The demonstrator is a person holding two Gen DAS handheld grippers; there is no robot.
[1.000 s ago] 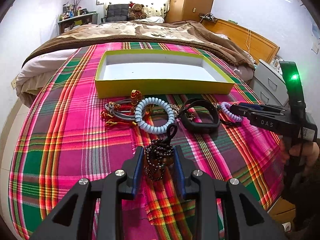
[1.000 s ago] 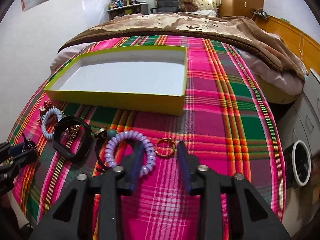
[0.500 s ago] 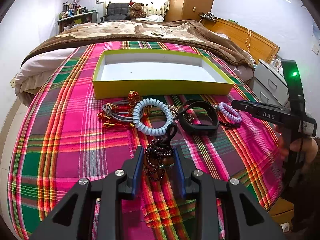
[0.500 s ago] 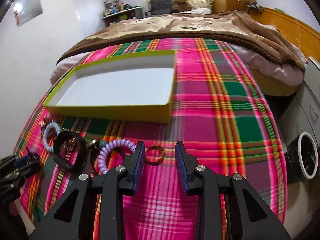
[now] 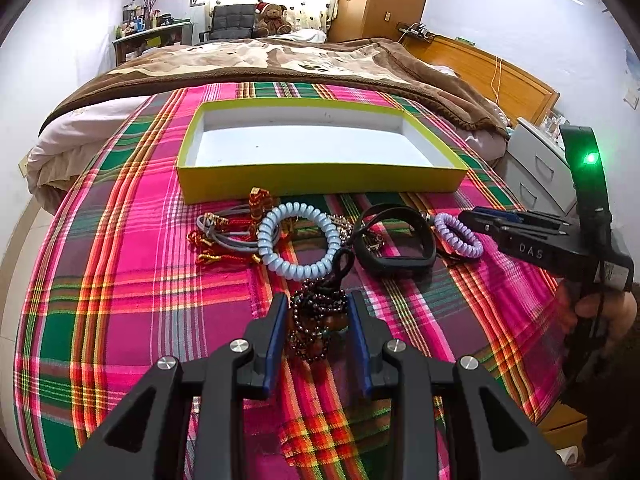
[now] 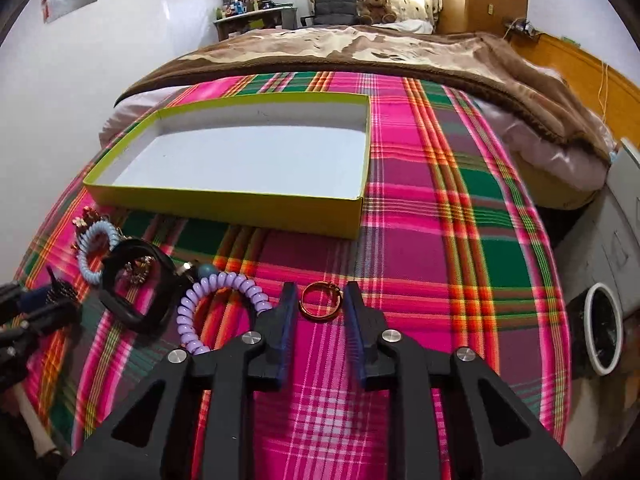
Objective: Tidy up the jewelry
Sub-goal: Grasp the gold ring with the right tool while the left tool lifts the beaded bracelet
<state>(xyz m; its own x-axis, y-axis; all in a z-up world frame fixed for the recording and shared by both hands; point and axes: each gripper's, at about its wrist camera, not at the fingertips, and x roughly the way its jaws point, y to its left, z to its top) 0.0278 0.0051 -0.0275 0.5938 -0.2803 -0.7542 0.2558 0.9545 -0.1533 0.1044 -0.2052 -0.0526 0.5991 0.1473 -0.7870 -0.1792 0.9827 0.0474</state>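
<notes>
In the left wrist view, the left hand-held gripper [image 5: 318,322] pinches a dark beaded bracelet [image 5: 316,320] between its blue pads, low over the plaid bedspread [image 5: 120,280]. Just beyond lie a pale blue coil bracelet [image 5: 298,240], a tangle of red and grey cords [image 5: 224,236], a black band [image 5: 394,240] and a lilac coil bracelet [image 5: 458,232], all in a row before the shallow yellow-green box [image 5: 320,178], whose white inside is bare. The right hand-held gripper [image 5: 476,216] reaches in from the right edge beside the lilac coil. In the right wrist view, the right hand-held gripper's [image 6: 320,306] jaws are closing around a gold ring [image 6: 320,302] lying flat on the bedspread between the pads, with a sliver of cloth still showing on each side. The lilac coil touches the left finger's outer side, and the box sits farther back, left of centre.
</notes>
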